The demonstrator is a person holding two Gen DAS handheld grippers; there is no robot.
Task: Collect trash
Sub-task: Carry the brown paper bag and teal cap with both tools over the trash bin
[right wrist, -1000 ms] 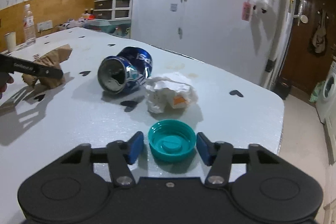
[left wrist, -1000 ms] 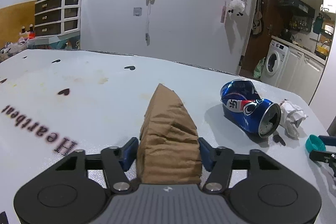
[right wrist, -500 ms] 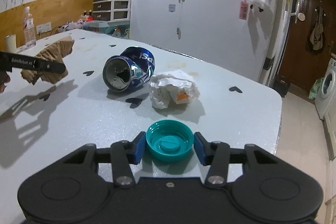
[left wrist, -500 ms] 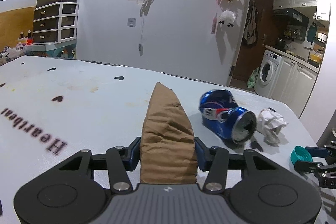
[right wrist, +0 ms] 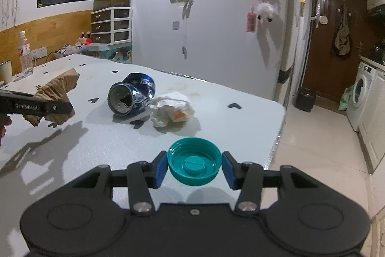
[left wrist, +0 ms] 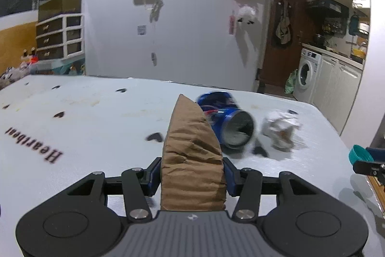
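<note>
My left gripper (left wrist: 191, 175) is shut on a crumpled brown paper wad (left wrist: 191, 153) and holds it above the white table (left wrist: 84, 127). It also shows in the right wrist view (right wrist: 55, 95) at the left, off the surface. My right gripper (right wrist: 194, 166) is shut on a teal bottle cap (right wrist: 194, 164), lifted over the table near its right edge. The cap also shows in the left wrist view (left wrist: 359, 154). A crushed blue can (right wrist: 131, 98) lies on its side mid-table, with a crumpled white paper ball (right wrist: 172, 108) beside it.
The table's right edge (right wrist: 279, 127) drops to a tiled floor. A washing machine (right wrist: 361, 95) stands at the far right. A water bottle (right wrist: 25, 53) and a cup (right wrist: 6, 71) stand at the table's far left. Black heart marks dot the tabletop.
Both grippers have risen off the table with their loads. The right gripper closed on the teal cap. The left gripper shifted right, so the can now sits behind the brown paper.
</note>
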